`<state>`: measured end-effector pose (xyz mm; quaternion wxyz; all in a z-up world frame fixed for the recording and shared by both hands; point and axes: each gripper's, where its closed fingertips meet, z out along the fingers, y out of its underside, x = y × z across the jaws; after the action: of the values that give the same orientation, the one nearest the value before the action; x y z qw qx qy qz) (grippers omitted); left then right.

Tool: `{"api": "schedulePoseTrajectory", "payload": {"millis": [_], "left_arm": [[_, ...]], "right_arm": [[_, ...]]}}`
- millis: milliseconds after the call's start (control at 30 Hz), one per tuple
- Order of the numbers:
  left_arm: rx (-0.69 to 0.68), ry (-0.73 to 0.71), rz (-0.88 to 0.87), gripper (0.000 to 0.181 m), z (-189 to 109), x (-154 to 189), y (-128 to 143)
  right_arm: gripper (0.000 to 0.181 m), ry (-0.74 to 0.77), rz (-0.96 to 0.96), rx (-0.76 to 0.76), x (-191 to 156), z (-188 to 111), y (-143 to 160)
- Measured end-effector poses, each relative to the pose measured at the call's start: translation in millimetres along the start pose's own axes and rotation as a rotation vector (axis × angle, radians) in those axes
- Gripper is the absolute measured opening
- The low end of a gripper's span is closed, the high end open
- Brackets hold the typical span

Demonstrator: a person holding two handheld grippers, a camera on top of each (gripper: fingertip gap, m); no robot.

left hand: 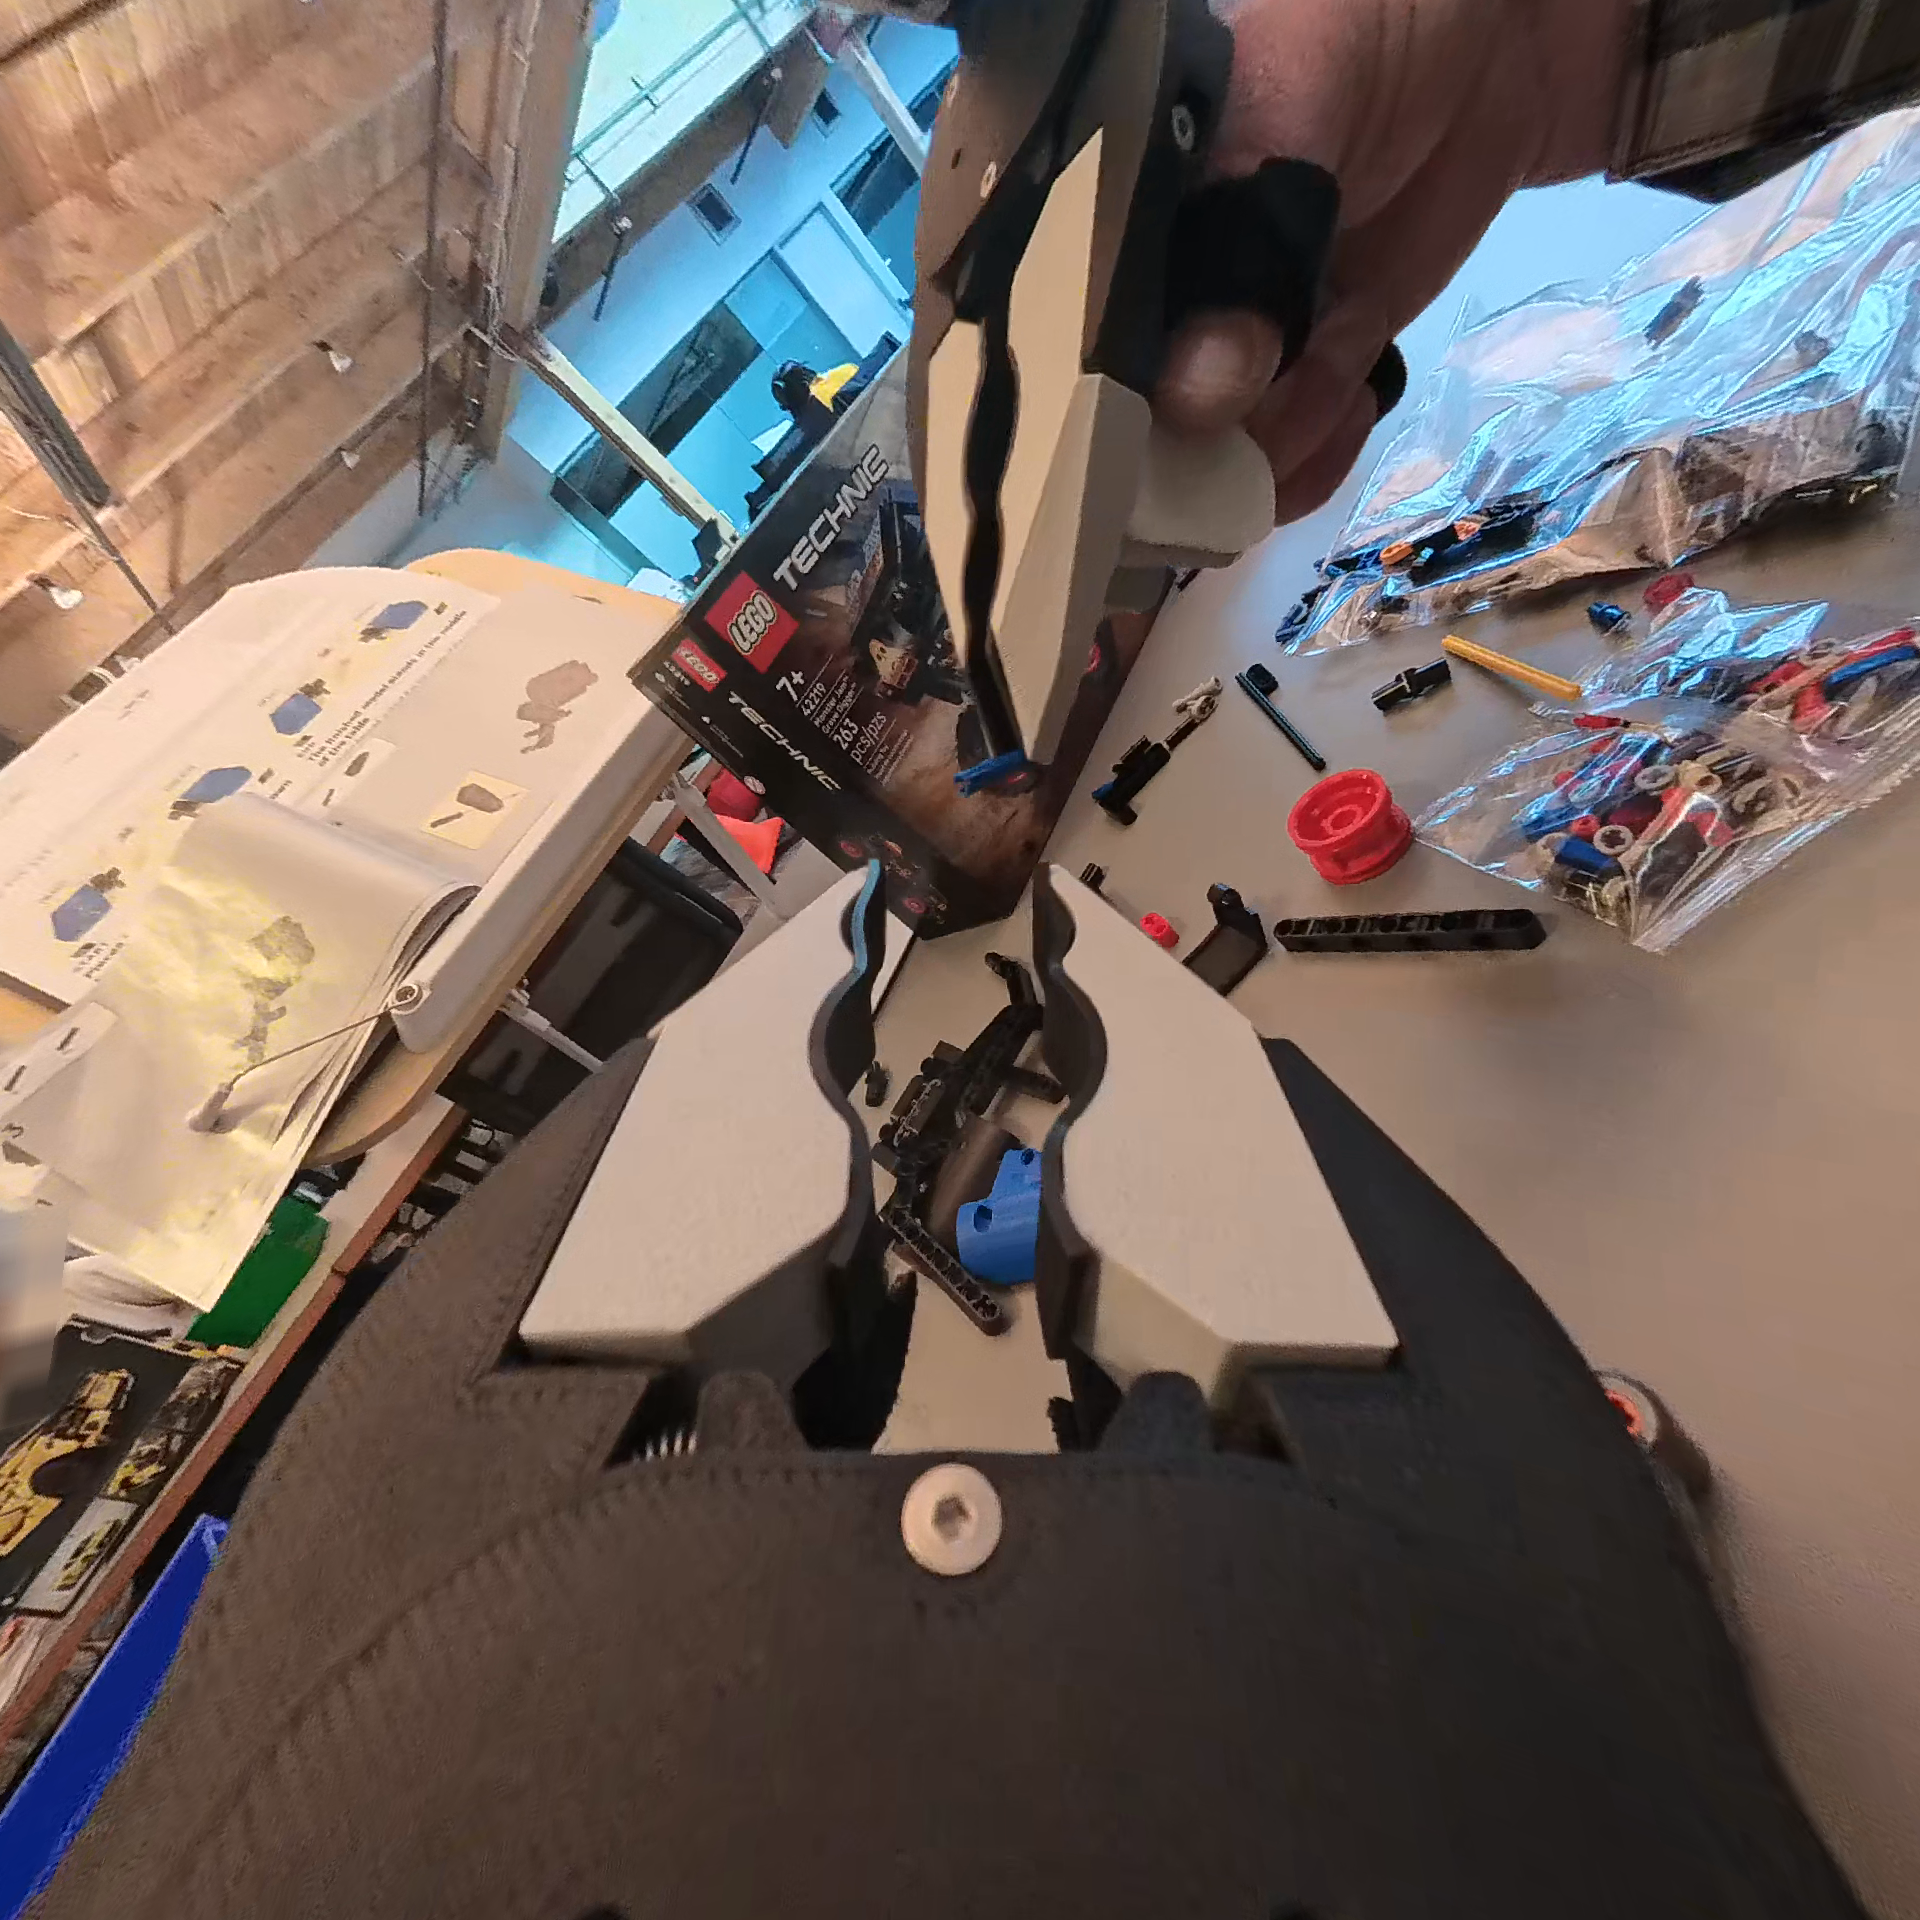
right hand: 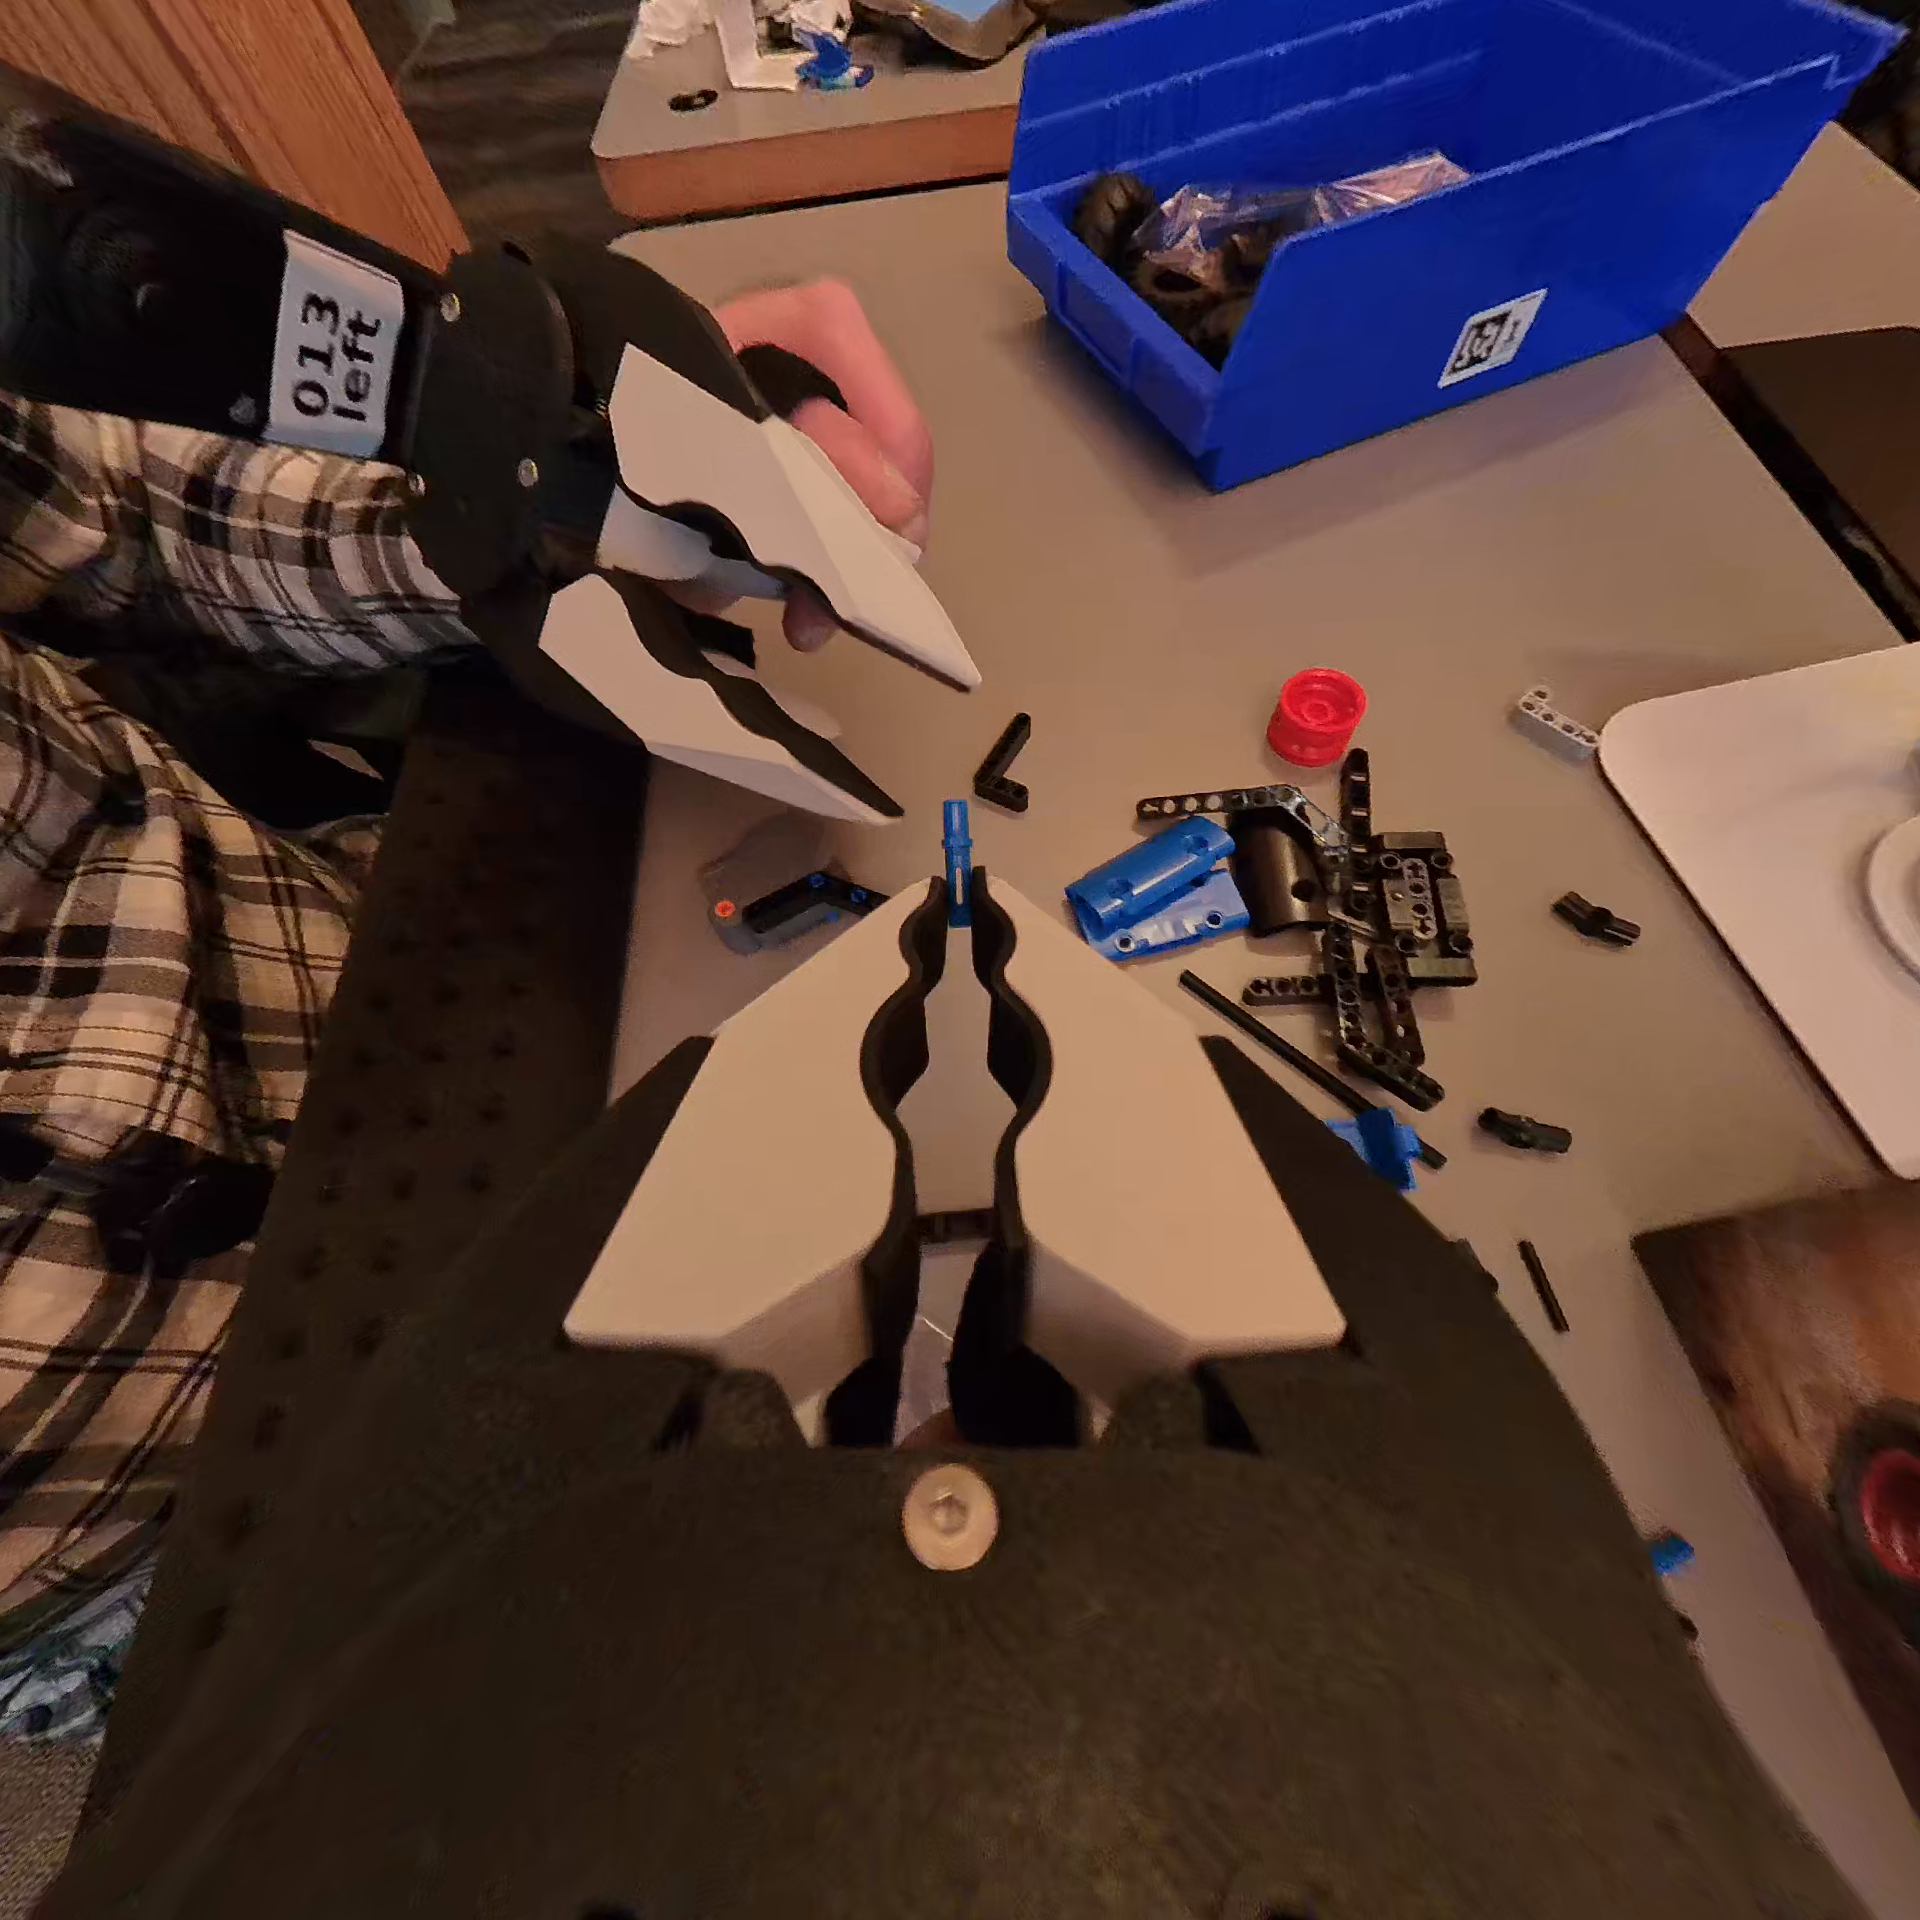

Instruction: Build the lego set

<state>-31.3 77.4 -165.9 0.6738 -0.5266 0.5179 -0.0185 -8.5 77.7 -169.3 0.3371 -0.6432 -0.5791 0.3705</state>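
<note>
Blue pin (right hand: 956, 862) pinched upright between right tool's (right hand: 957, 902) tips, above grey desk (right hand: 1195, 623). Left tool (right hand: 930, 753) up-left, fingers parted, empty. Rightward: blue-and-black partial build (right hand: 1299, 904), red wheel hub (right hand: 1316, 717), blue bin (right hand: 1455, 239).

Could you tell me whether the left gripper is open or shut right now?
Open. The left gripper has its two fingertips spread apart with nothing between them, above the table.
</note>
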Motion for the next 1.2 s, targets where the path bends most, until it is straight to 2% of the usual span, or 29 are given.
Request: {"api": "schedulePoseTrajectory", "payload": {"millis": [233, 367, 567, 700, 900, 1100, 1200], "left_arm": [[-0.028, -0.008, 0.132, 0.022, 5, 7, -1], [-0.057, -0.010, 0.269, 0.009, 7, 17, 1], [-0.024, -0.068, 0.195, 0.002, 5, 2, -9], [0.031, -0.093, 0.106, 0.002, 0, -7, -19], [0.078, -0.124, 0.026, 0.001, -4, -17, -25], [0.103, -0.121, -0.016, 0.001, -6, -19, -28], [0.108, -0.118, -0.036, 0.001, -7, -20, -27]], "right_arm": [[0.002, -0.078, -0.006, -0.084, -18, 15, 4], [0.002, -0.100, -0.007, -0.114, -22, 20, 5], [0.002, -0.121, 0.073, 0.073, -23, 8, -22], [0.003, -0.076, 0.027, 0.219, -27, 7, -39], [0.010, -0.051, 0.062, 0.306, -26, 9, -49], [0.009, -0.053, 0.049, 0.343, -30, 9, -56], [0.003, -0.042, 0.049, 0.350, -29, 10, -57]]}}
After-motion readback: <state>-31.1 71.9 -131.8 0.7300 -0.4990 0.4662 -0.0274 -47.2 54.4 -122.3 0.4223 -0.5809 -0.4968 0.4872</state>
